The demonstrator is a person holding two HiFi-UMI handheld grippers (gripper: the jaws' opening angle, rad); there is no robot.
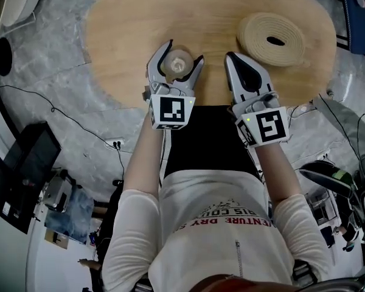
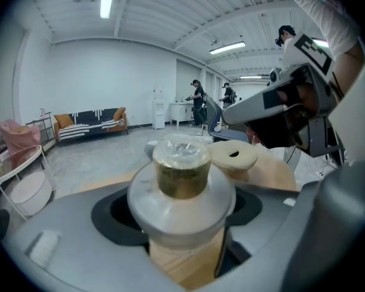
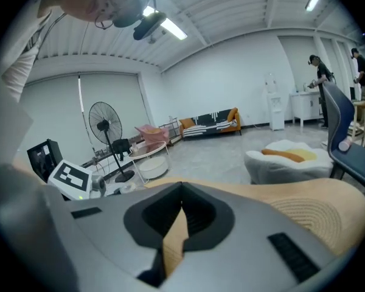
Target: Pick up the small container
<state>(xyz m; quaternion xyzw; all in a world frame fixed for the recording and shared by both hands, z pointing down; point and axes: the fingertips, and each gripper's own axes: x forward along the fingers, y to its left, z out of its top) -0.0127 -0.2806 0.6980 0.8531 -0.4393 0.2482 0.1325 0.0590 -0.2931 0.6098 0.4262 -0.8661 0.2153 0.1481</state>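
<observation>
The left hand-held gripper (image 1: 182,53) has its jaws closed on the small container (image 2: 182,163), held above the table (image 1: 128,23). The container appears clear of the surface, so the pickup looks essentially complete. The right hand-held gripper (image 1: 231,58) is closed and empty.

Clear, gold-banded small container (image 2: 182,166); beige coiled mat (image 1: 255,34).

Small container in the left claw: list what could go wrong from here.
1. The left claw grips the small container on its smooth, rounded clear wall, so it may slip or tilt.
2. The shut, empty right claw sits close beside it; a sideways move could knock the container.
3. The container is over the near part of the wooden table; if dropped, it might roll off the edge.
</observation>
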